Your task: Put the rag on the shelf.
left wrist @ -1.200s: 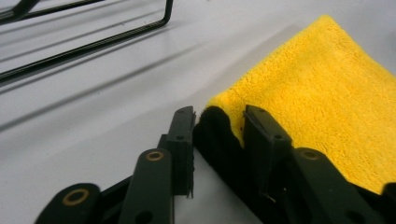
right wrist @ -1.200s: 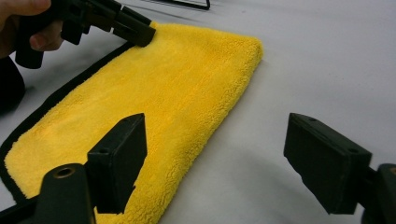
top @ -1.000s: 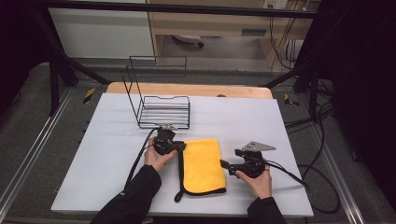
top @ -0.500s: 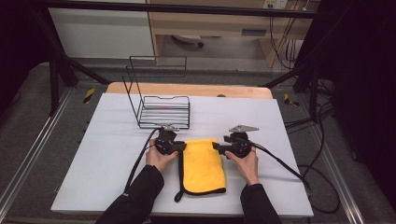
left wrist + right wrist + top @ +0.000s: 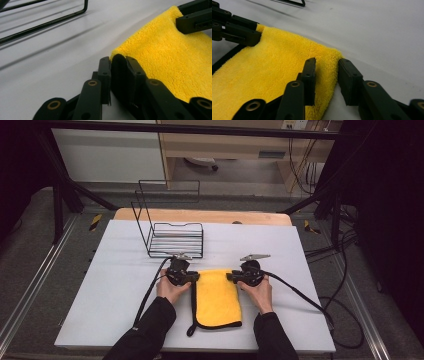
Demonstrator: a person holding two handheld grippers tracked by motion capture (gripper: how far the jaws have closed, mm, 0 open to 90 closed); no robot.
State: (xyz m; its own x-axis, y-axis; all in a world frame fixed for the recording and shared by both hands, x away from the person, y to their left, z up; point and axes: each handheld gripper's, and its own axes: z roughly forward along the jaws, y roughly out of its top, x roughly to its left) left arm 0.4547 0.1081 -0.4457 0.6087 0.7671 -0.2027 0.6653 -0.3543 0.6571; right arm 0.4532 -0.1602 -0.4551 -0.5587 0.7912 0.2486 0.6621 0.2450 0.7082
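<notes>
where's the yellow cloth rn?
High view: the black-edged yellow fleece cloth lies flat on the white table, near edge, between the left gripper and right gripper, before the black wire rack.

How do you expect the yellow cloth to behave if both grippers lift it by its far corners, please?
The cloth is fluffy and folded, so it will probably droop and unfold. It looks light. The left gripper is pinching one corner; the right gripper straddles the other with jaws apart.

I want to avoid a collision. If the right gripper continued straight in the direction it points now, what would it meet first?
The right gripper points across the yellow cloth, whose corner already sits between its open jaws. Beyond that, the left gripper at the opposite corner looks first in line, though depth is uncertain.
</notes>
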